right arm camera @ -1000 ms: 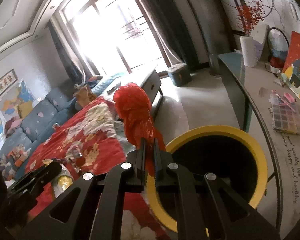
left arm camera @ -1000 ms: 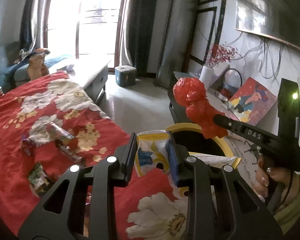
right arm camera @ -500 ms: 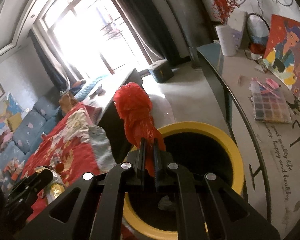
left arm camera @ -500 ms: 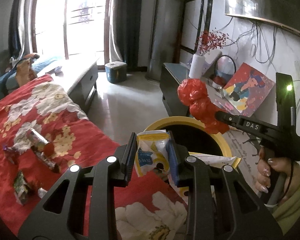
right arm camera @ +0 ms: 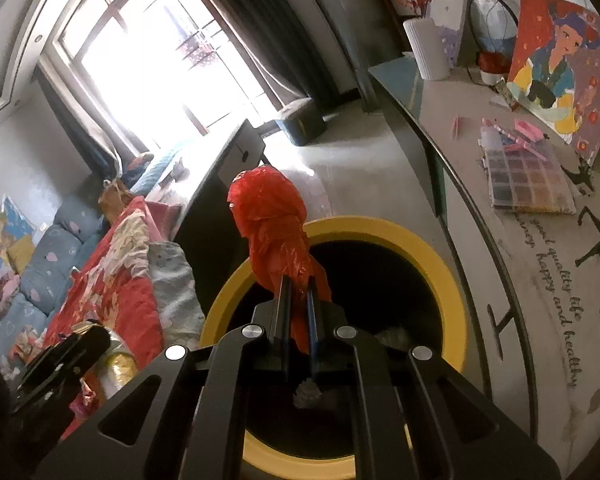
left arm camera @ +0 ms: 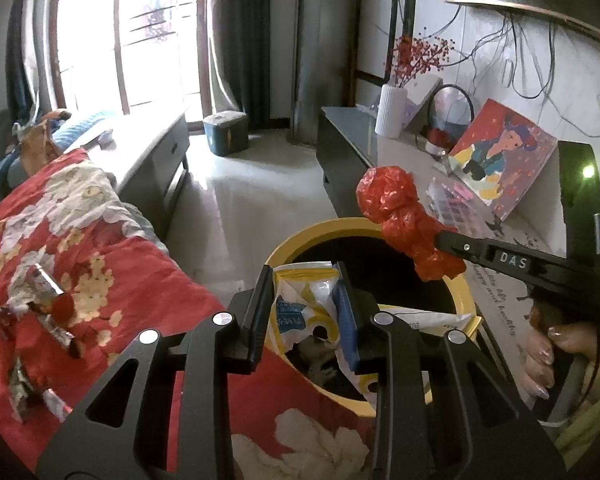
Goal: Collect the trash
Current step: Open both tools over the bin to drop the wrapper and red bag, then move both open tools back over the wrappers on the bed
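Left wrist view: both claws poised over yellow bin (left arm camera: 300, 236) for dropping, left claw (left arm camera: 304, 312) clamped on snack packet (left arm camera: 300, 308), right claw (right arm camera: 298, 312) pinched tight on red bag (right arm camera: 272, 224).

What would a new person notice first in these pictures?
First, the crumpled red plastic bag, pinched in the right tongs over the yellow-rimmed bin. Next, the white and yellow snack bag, gripped by the left tongs at the bin's near edge. At left, the red flowered blanket with scattered wrappers.

Both grippers (left arm camera: 304, 300) (right arm camera: 296, 312) are matt black with silver screws — one marked "DAS"; the hand (left arm camera: 556, 356) has a green sleeve (left arm camera: 592, 412).
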Motion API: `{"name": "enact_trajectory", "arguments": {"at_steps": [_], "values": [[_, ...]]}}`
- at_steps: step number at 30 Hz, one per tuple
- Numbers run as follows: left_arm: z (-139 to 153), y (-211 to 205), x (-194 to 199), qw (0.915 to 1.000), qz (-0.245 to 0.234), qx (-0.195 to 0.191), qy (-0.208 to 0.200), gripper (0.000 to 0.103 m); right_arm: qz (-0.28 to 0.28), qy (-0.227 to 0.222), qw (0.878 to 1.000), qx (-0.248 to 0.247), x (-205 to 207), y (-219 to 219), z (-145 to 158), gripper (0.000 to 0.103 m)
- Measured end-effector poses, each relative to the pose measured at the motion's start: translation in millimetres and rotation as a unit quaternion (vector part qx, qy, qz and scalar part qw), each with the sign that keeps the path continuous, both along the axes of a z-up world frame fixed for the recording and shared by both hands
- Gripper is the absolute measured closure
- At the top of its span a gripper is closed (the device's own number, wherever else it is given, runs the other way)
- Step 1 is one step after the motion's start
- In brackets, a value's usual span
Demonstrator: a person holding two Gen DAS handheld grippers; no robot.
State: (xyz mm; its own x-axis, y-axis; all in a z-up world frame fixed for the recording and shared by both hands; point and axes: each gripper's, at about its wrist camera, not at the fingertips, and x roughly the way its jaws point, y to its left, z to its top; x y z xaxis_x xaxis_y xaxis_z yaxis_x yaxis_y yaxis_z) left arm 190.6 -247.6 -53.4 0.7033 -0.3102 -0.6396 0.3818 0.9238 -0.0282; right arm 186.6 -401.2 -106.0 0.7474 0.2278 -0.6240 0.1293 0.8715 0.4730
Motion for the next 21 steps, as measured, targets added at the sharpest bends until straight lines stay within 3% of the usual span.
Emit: {"name": "enact_trajectory", "arguments": {"at_steps": [5, 6, 7, 8, 9, 11, 15, 21], "values": [[-11.1, -6.9, 8.9, 0.9999, 0.000, 0.004, 0.014, 0.078, 0.007, 0.010, 1.000, 0.008, 2.5, -2.0, -5.2, 0.093], [-12.8, -7.1, 10.5, 0.9998, 0.001, 0.004, 0.017, 0.078, 0.009, 0.012, 1.000, 0.008, 2.8, -1.6, -5.9, 0.090], [-14.8, -7.9, 12.6, 0.9998, 0.003, 0.004, 0.020, 0.076, 0.008, 0.014, 1.000, 0.008, 2.7, -1.7, -6.6, 0.080], [-17.3, -8.4, 15.7, 0.9996, 0.005, 0.003, 0.026, 0.072, 0.007, 0.014, 1.000, 0.009, 2.8, -2.1, -6.7, 0.069], [-18.2, -8.4, 17.5, 0.9996, 0.007, 0.002, 0.029, 0.069, 0.005, 0.013, 1.000, 0.011, 2.3, -2.7, -6.8, 0.066], [-19.0, -8.0, 20.1, 0.9994, 0.011, -0.003, 0.031, 0.052, 0.002, 0.014, 1.000, 0.008, 2.5, -3.0, -6.2, 0.063], [-15.5, -4.3, 20.6, 0.9994, 0.013, -0.017, 0.029, 0.036, -0.005, 0.012, 1.000, 0.008, 1.9, -5.3, -5.0, 0.056], [-4.9, 4.5, 15.9, 0.9988, 0.022, -0.039, 0.019, 0.022, -0.008, 0.009, 1.000, -0.002, 0.8, -4.0, -1.7, 0.047]]}}
